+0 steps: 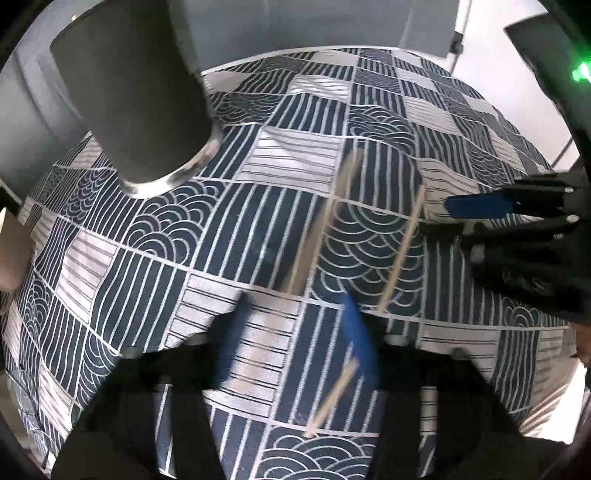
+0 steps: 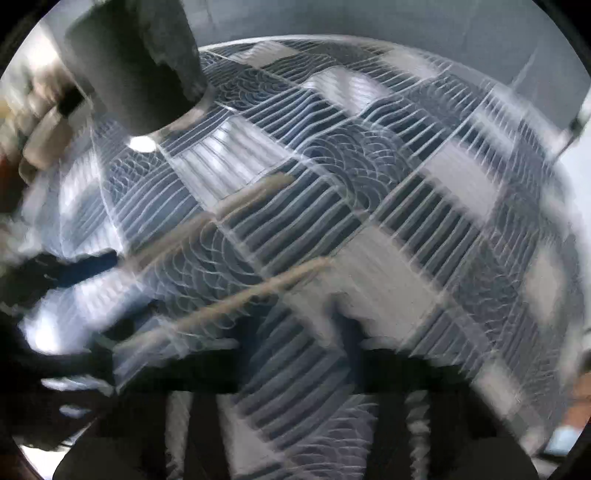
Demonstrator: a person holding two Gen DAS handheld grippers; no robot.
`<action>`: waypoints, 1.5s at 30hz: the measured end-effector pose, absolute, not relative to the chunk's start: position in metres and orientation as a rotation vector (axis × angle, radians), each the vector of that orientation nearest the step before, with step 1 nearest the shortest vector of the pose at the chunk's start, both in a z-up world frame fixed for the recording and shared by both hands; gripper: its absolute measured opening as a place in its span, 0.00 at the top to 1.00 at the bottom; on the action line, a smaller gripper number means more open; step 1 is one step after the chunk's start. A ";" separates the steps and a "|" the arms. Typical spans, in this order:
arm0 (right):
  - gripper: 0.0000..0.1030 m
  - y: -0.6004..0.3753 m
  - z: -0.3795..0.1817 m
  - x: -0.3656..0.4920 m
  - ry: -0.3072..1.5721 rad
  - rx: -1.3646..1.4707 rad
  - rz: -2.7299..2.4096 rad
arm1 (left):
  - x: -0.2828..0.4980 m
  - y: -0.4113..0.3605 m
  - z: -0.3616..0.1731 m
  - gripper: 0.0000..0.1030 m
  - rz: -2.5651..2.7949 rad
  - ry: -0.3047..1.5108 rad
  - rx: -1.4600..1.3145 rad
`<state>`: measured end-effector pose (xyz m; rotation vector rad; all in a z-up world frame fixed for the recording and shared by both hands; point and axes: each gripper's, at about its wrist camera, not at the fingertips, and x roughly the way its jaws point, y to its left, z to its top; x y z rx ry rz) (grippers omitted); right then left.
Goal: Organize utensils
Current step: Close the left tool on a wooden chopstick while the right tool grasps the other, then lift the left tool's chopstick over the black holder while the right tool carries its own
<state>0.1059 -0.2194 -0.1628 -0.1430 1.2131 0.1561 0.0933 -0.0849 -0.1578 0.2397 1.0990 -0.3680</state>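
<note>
Two wooden chopsticks lie on the patterned tablecloth. In the left wrist view one chopstick (image 1: 400, 254) lies sharp to the right of centre. The other chopstick (image 1: 325, 221) is blurred; its near end (image 1: 332, 397) passes by the right blue finger (image 1: 360, 343). My left gripper (image 1: 291, 343) has its blue fingers spread wide. A dark cylindrical holder (image 1: 133, 99) with a clear base stands at the back left. My right gripper (image 1: 476, 206) reaches in from the right. The right wrist view is heavily blurred; both chopsticks (image 2: 229, 295) and the holder (image 2: 136, 62) show there.
The blue and white tablecloth (image 1: 288, 162) covers the whole table. The table's far edge meets a pale wall (image 1: 295, 22). The left gripper (image 2: 66, 273) shows at the left of the right wrist view.
</note>
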 end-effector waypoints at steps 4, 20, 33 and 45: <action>0.90 -0.230 -0.162 0.106 1.216 -0.088 0.179 | 0.100 -0.071 -0.157 0.94 -0.363 1.137 0.143; 0.51 -0.232 -0.156 0.121 1.306 0.215 0.150 | 0.090 -0.042 -0.156 0.95 -0.342 1.207 0.021; 0.85 -0.179 -0.162 0.119 1.268 -0.113 0.137 | 0.085 -0.035 -0.157 0.95 -0.347 1.220 -0.030; 0.96 -0.229 -0.147 0.115 1.314 0.015 0.204 | 0.078 -0.007 -0.141 0.96 -0.347 1.241 -0.189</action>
